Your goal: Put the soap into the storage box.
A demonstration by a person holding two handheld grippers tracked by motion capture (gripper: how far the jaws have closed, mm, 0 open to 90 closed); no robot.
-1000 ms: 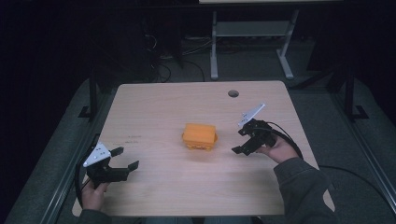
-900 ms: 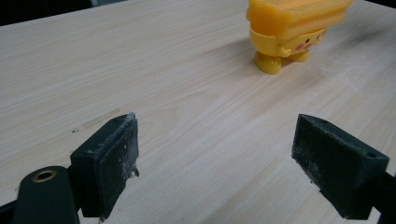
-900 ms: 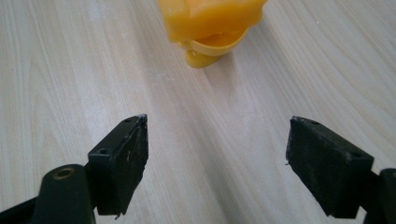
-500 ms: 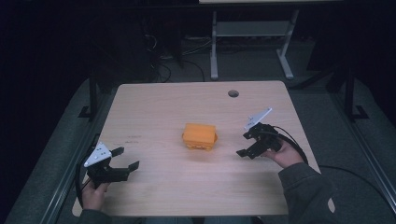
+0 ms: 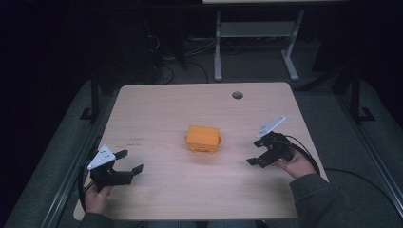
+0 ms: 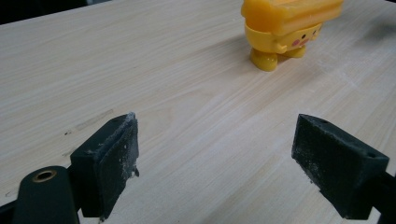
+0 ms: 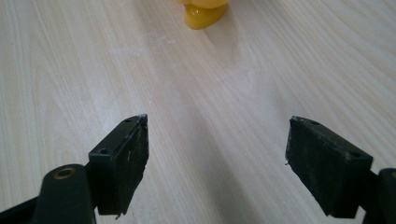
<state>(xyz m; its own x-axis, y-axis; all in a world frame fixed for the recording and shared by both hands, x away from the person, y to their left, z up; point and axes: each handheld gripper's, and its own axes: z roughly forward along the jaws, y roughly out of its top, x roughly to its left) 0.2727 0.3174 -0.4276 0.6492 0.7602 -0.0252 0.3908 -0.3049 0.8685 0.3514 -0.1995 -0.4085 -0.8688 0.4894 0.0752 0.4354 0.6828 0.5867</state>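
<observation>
Where both grippers point: orange toy (image 5: 203,138).

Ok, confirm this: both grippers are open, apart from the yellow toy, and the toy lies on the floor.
Not the floor. The yellow toy stands on the table, as the high view shows. The left gripper and right gripper are indeed open and apart from it.

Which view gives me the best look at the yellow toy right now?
The left gripper view: the yellow toy stands close there, showing its feet, a printed face and a ridged top, though the frame cuts that top. The high view shows it whole but small, mid-table. The right gripper view catches just a foot at the frame's top.
</observation>
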